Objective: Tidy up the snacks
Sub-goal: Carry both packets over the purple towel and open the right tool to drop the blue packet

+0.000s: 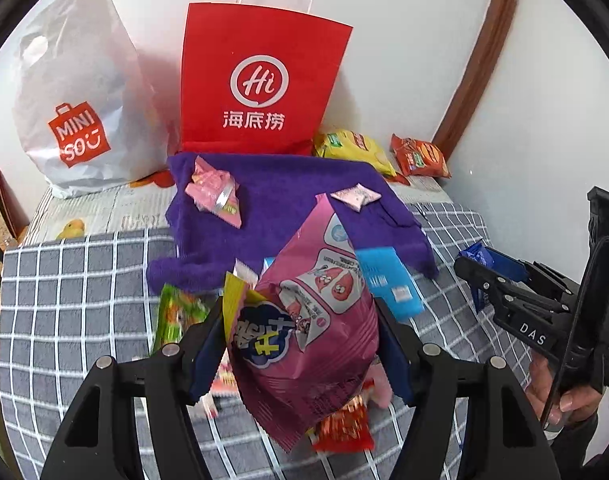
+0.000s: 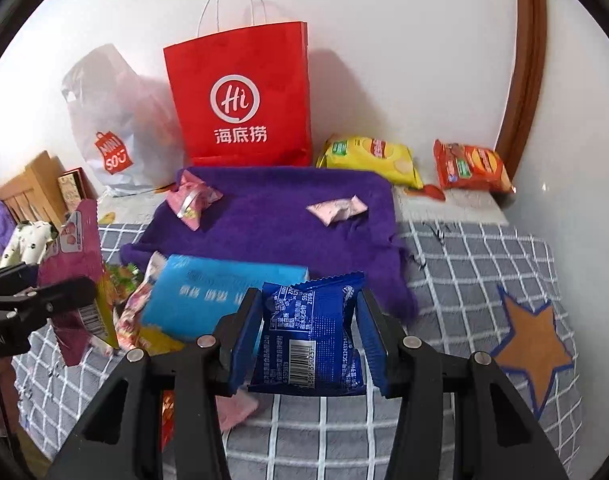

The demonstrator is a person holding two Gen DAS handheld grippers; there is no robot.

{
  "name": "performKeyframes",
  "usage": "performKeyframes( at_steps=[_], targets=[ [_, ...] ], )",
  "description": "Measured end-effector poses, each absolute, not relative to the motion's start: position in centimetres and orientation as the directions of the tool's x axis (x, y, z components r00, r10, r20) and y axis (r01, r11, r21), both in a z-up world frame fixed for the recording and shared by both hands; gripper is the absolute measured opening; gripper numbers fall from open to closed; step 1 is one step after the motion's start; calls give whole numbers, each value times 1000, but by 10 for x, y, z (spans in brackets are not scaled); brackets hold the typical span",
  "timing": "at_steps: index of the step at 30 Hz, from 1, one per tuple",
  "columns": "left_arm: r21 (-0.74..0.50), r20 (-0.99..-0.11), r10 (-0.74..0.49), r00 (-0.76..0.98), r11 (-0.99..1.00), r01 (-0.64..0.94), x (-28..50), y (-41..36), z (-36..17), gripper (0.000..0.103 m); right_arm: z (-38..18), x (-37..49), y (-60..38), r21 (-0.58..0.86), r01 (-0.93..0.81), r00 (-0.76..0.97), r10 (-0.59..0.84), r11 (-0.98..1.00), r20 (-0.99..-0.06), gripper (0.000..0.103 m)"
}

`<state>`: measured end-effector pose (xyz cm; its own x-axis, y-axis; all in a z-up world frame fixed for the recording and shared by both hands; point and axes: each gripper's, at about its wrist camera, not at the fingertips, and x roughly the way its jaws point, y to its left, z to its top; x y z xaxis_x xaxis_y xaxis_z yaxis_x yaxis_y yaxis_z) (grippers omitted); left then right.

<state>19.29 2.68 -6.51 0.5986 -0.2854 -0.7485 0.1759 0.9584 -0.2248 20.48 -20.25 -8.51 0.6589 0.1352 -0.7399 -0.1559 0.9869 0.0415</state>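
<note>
- The left gripper (image 1: pixel 300 344) squeezes a pink snack bag (image 1: pixel 316 320) between its two pads. A yellow packet (image 1: pixel 234 300) is pinched in along the bag's left side. The bag sticks up and tilts a bit.
- The right gripper (image 2: pixel 308 340) is closed on a small blue snack packet (image 2: pixel 310 344). The packet stands up between the pads with its barcode facing the camera.
- Both grippers are above a grey checked blanket (image 2: pixel 464 264).
- A purple towel (image 2: pixel 272 216) lies on the blanket. Two small pink packets (image 2: pixel 192 198) rest on it, well apart.
- A light blue pack (image 2: pixel 220 292) lies at the towel's near edge, with more snacks beside it.
- A red paper bag (image 2: pixel 244 96) stands by the wall behind the towel. A white plastic bag (image 1: pixel 76 92) sits to its left.
- A yellow chip bag (image 2: pixel 372 156) and an orange chip bag (image 2: pixel 470 166) lie to the red bag's right.
</note>
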Motion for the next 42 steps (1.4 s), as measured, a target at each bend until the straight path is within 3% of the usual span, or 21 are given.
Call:
performKeyframes(
  at_steps=[15, 19, 22, 34, 42],
  targets=[
    [-195, -757, -231, 611, 973, 127, 272, 45, -71, 66, -99, 298, -189, 65, -173, 658, 165, 983, -735, 46],
    [-199, -768, -219, 602, 975, 101, 298, 54, -81, 66, -113, 324, -190, 77, -176, 649, 174, 981, -741, 36],
    [-202, -783, -216, 583, 975, 91, 315, 56, -91, 66, -130, 343, -192, 80, -179, 621, 176, 981, -764, 34],
    [-193, -854, -170, 492, 981, 3, 356, 57, -137, 66, -172, 360, -198, 124, -193, 566, 214, 973, -796, 35],
    [-210, -830, -192, 524, 977, 26, 369, 52, -139, 66, -173, 357, -199, 135, -200, 565, 227, 970, -793, 35]
  ],
)
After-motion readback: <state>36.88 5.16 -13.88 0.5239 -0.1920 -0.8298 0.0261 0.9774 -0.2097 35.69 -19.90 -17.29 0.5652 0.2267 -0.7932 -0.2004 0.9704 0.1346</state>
